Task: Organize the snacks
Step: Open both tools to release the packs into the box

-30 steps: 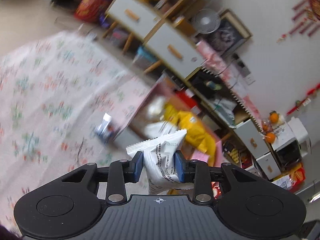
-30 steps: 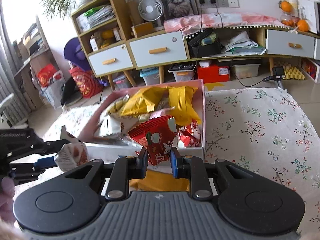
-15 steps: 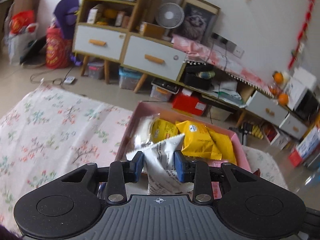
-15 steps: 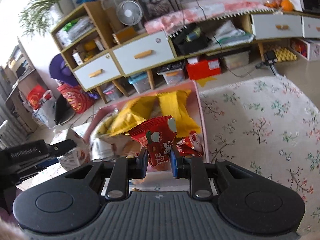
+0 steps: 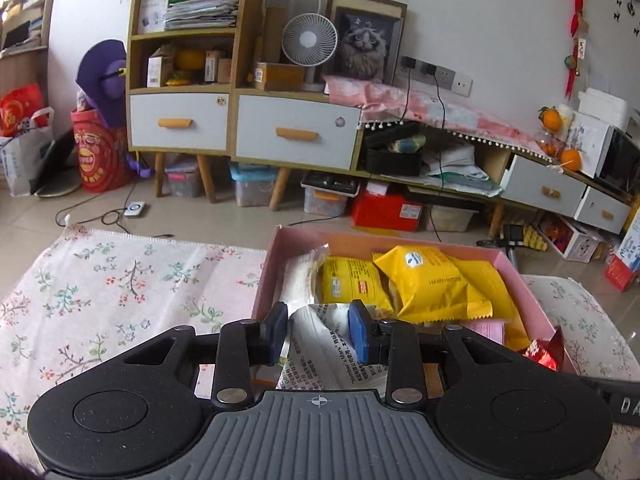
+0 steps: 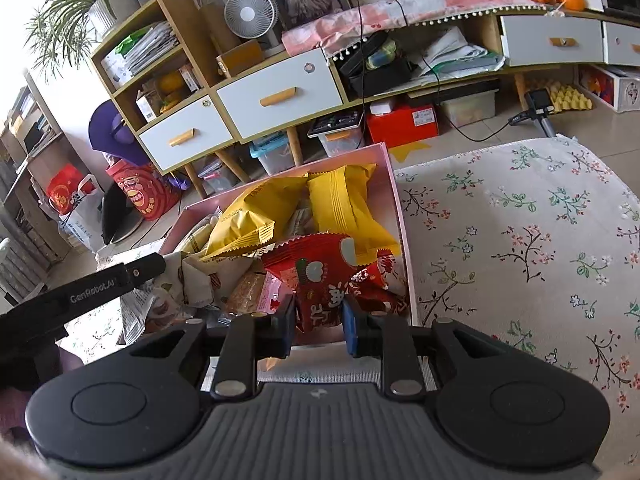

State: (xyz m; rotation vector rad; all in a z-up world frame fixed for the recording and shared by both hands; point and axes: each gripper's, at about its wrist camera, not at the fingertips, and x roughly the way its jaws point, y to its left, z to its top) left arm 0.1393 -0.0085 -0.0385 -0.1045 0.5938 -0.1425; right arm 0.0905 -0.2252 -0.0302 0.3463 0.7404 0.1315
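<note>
A pink box [image 5: 532, 296] of snacks stands on the floral tablecloth; it also shows in the right wrist view [image 6: 394, 200]. Yellow packets [image 5: 432, 284] lie in it. My left gripper [image 5: 318, 332] sits over the box's near left part, its jaws spread around a white printed packet [image 5: 320, 356] with gaps on both sides. My right gripper [image 6: 318, 320] is shut on a red packet [image 6: 320, 272] and holds it over the box's near end. The left gripper's body [image 6: 80, 288] shows at the left of the right wrist view.
The floral tablecloth [image 5: 120, 292] spreads left of the box and to its right [image 6: 520, 240]. Beyond the table edge stand drawer cabinets [image 5: 240, 128], a fan [image 5: 308, 40], floor bins and a red box [image 5: 384, 208].
My left gripper swung over the box and its jaws have spread off the white packet. My right gripper moved over the box with the red packet still held.
</note>
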